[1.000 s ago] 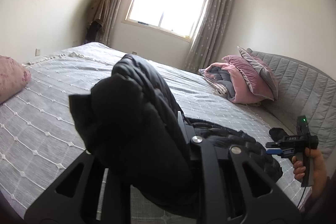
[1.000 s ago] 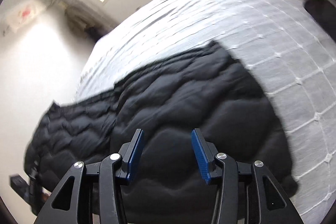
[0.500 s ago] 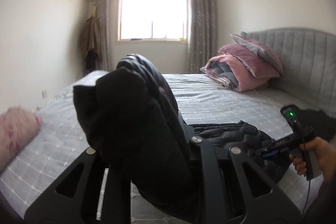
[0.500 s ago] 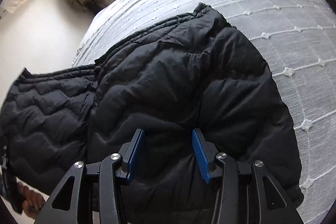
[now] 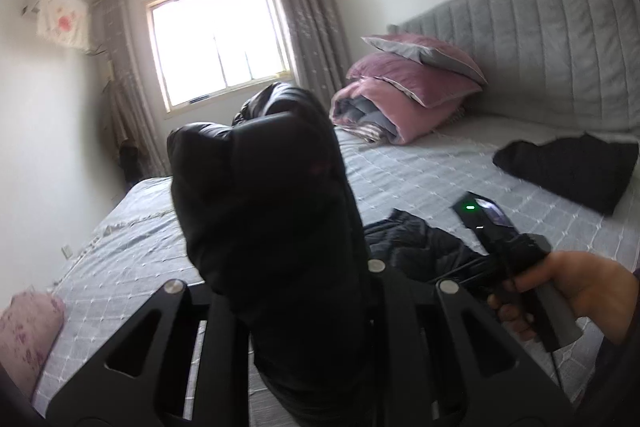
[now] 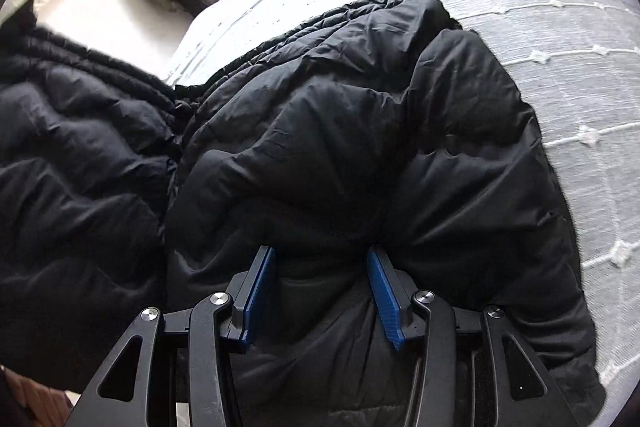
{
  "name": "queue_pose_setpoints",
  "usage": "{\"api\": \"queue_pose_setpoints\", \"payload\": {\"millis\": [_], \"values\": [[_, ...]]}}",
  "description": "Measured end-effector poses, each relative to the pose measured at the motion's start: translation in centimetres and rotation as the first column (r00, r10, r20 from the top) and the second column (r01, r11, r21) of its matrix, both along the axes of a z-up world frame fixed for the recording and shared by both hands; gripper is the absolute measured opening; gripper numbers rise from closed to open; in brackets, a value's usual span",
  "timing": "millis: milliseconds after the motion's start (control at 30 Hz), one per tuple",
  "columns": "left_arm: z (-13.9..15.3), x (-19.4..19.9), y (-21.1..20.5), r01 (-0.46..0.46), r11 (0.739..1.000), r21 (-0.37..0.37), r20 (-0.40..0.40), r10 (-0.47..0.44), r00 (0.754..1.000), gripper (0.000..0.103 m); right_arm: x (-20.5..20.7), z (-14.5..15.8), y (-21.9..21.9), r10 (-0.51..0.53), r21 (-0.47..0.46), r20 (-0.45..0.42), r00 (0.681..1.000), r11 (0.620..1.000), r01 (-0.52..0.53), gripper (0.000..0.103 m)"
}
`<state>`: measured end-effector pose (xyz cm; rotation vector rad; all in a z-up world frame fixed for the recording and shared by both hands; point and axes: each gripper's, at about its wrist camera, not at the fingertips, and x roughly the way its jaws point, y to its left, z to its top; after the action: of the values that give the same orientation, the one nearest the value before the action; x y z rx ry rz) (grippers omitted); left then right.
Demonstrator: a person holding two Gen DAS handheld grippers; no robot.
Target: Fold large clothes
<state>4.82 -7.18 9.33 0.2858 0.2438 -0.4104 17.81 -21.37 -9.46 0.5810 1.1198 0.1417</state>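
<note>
A large black quilted puffer jacket (image 6: 340,131) lies on the grey bed (image 6: 560,27). My left gripper (image 5: 296,267) is shut on a bunched part of the jacket (image 5: 264,211) and holds it lifted above the bed; the cloth hides its fingertips. My right gripper (image 6: 322,279) is open, its blue pads (image 6: 260,287) pressed against the jacket's near edge with cloth bulging between them. The right gripper also shows in the left wrist view (image 5: 508,255), held in a hand low over the jacket.
Pink and grey pillows and a folded quilt (image 5: 404,95) sit by the grey headboard (image 5: 540,47). Another black garment (image 5: 568,167) lies near the headboard. A pink pillow (image 5: 28,331) is at the left bed edge. A window (image 5: 218,39) with curtains is at the back.
My left gripper has swung to the right with the lifted jacket part still in it. My right gripper has moved closer onto the jacket, which now fills its view.
</note>
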Motion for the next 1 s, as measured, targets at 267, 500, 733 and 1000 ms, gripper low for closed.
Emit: {"api": "queue_pose_setpoints", "payload": {"millis": [267,500,733,1000], "values": [[-1.9,0.4,-6.4,0.094,0.992,0.089,-0.096,-0.085,0.992,0.023,-1.0,1.6,-3.3,-0.059,0.079,0.013,0.998,0.995,0.058,0.049],[-5.6,0.8,-13.1,0.153,0.974,0.165,-0.250,-0.109,0.962,0.039,-7.1,4.7,-13.1,-0.372,0.095,0.095,0.924,0.927,0.363,0.063],[-7.9,0.4,-13.9,0.272,0.962,-0.008,-0.457,-0.245,0.855,0.068,-11.3,0.8,-20.0,-0.549,0.250,-0.058,0.834,0.801,0.544,0.063],[-5.9,-0.9,-7.7,0.207,0.970,-0.131,-0.491,-0.245,0.836,0.072,-12.5,7.7,-17.1,-0.467,0.105,0.136,0.874,0.884,0.456,0.063]]}}
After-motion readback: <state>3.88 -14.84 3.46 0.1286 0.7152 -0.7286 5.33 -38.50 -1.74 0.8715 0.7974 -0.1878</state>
